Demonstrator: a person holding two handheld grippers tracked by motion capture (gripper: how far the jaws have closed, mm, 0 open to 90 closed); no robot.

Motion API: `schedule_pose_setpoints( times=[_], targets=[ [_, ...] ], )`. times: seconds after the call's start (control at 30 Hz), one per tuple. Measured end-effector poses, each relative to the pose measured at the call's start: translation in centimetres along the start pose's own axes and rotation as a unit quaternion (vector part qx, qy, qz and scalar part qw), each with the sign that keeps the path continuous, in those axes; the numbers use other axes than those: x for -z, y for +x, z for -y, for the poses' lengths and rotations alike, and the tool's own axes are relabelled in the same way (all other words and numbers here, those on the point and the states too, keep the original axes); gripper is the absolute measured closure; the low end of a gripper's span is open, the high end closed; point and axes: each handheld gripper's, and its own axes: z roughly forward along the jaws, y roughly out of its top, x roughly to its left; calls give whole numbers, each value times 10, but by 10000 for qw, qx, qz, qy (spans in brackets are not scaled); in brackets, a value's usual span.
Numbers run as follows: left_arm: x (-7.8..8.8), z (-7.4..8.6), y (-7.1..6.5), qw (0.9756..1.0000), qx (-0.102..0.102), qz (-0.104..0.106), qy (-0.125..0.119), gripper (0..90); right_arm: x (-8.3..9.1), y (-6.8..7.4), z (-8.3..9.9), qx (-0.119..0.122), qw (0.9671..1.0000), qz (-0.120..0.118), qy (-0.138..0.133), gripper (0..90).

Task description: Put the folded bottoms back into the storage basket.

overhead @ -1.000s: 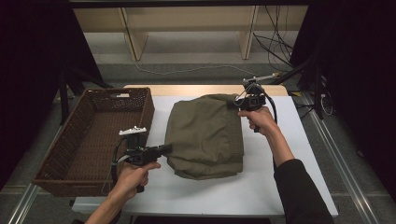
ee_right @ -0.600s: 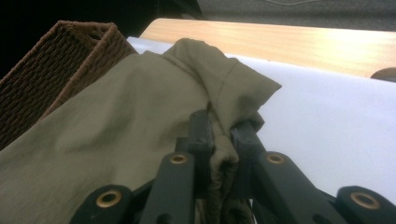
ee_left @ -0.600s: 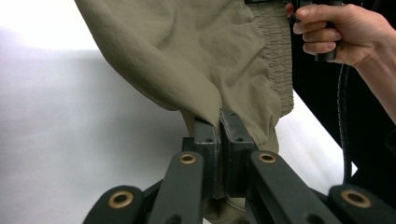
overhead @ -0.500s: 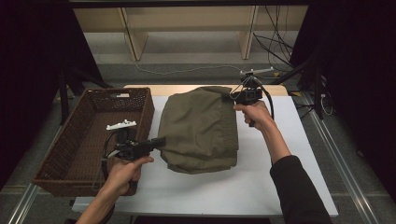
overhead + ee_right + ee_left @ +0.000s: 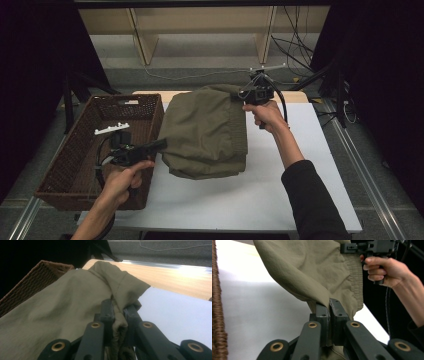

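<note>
A folded olive-green garment (image 5: 207,132) hangs between my two grippers, lifted off the white table (image 5: 310,165), its lower edge sagging near the surface. My left gripper (image 5: 162,145) is shut on its near left edge, beside the wicker basket (image 5: 70,165). In the left gripper view the cloth (image 5: 312,272) is pinched between the closed jaws of my left gripper (image 5: 329,305), and a hand holding the other gripper (image 5: 372,247) shows at upper right. My right gripper (image 5: 245,95) is shut on the far right corner; in the right gripper view bunched fabric (image 5: 62,305) sits between the jaws of this gripper (image 5: 120,307).
The brown wicker basket (image 5: 32,277) stands at the table's left side. A wooden strip (image 5: 300,95) runs along the table's far edge. Shelf legs and cables (image 5: 300,55) lie on the floor beyond. Bare white table lies to the right and front of the garment.
Both grippers have carried the garment leftward and upward, toward the basket. The cloth now hangs off the table with its left edge near the basket's rim.
</note>
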Motion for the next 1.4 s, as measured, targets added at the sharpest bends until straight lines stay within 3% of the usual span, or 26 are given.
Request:
schedule_pose_setpoints(
  times=[0.17,0.23,0.47,0.77,1.4],
  targets=[
    [9,-5,6,9997,132,15,-183,862,-4,9,-8,32,10000,-19,-23,820],
    [13,-7,10,9991,283,68,-295,863,-6,14,-14,59,10000,-11,-24,820],
    [23,-12,17,9982,380,26,-470,863,-11,24,-23,94,10000,-6,-32,820],
    [40,-19,27,9966,484,34,-668,863,-21,43,-35,162,9998,-41,-55,820],
    [71,-28,49,9949,561,-32,-842,863,-40,73,-49,174,9996,-188,-84,819]
  ],
)
